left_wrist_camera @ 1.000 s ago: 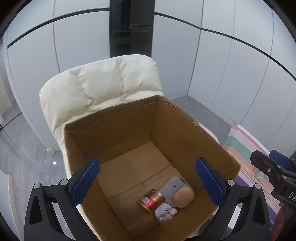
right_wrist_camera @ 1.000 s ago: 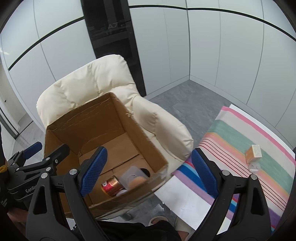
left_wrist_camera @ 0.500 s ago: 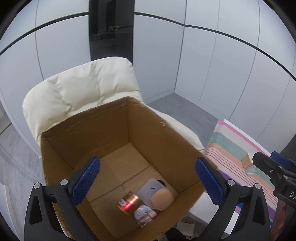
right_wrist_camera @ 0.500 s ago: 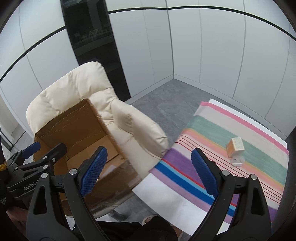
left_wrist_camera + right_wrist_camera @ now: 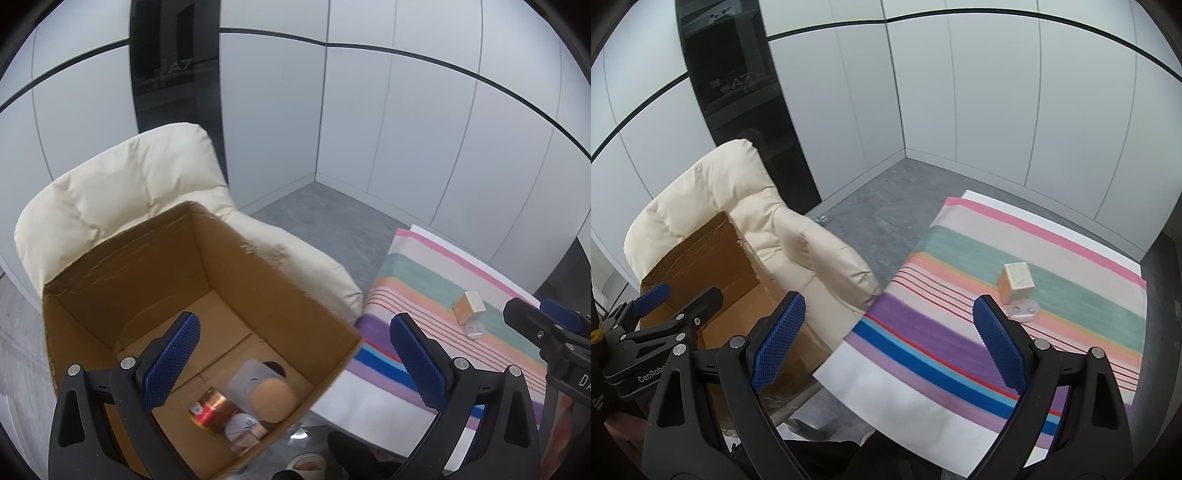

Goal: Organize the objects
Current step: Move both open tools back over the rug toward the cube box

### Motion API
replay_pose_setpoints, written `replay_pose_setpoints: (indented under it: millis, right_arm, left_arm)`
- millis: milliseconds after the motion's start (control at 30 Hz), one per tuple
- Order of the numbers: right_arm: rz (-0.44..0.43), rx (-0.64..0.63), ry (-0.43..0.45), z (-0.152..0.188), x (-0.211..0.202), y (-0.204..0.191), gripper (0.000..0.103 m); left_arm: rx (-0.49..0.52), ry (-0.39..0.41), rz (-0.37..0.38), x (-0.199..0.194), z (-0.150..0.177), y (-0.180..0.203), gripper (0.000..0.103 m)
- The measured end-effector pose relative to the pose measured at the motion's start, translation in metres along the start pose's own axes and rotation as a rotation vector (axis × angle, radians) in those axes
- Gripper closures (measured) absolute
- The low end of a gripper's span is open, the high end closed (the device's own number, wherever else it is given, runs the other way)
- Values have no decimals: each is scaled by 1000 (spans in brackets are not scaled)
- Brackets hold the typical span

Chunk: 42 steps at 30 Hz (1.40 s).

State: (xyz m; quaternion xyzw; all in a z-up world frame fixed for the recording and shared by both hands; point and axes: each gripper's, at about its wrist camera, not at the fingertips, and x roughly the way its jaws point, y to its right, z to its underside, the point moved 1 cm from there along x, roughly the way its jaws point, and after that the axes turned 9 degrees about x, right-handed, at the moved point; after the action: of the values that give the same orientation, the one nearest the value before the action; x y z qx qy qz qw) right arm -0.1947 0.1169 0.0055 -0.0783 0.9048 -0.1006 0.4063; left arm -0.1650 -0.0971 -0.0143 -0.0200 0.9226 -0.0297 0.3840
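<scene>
Tongs on both sides are spread wide and grip nothing: left tongs (image 5: 295,354) hover above the box (image 5: 110,273) on the chair (image 5: 122,199), right tongs (image 5: 888,332) above the striped counter (image 5: 960,332). Box contents: can (image 5: 210,408), grey item (image 5: 246,380) with tan ball (image 5: 273,400), small jar (image 5: 242,430), all touching. On the counter, a cube (image 5: 1015,280) stands just beside a clear piece (image 5: 1021,310).
</scene>
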Motion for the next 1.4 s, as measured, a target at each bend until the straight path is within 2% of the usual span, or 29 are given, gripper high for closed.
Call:
replay_pose_setpoints:
  millis: [533,767,900,1000,1133,1233,1400]
  right_arm:
    - [75,62,10,-2,-11,59,9]
    - [105,83,13,-5,-12,84,9]
    - [131,123,9,-6,-10,106,9]
    - [171,124,6,-5,-6,120,9]
    - [210,120,-7,-2,6,140,9]
    - [224,110,-47,8,21,158,9]
    - [235,201,-88,14,45,194,9]
  left_arm:
    - [75,-8,67,15,-14,59,0]
    - [136,-15,80,27,-16,89,0]
    - [205,-20,69,40,-15,111,0]
    - [212,-43,98,51,-14,123,0]
    - [210,-35,119,59,-15,141,0]
    - [232,-44,132,69,-12,155,0]
    - [238,-64,170,100,-10,177,0]
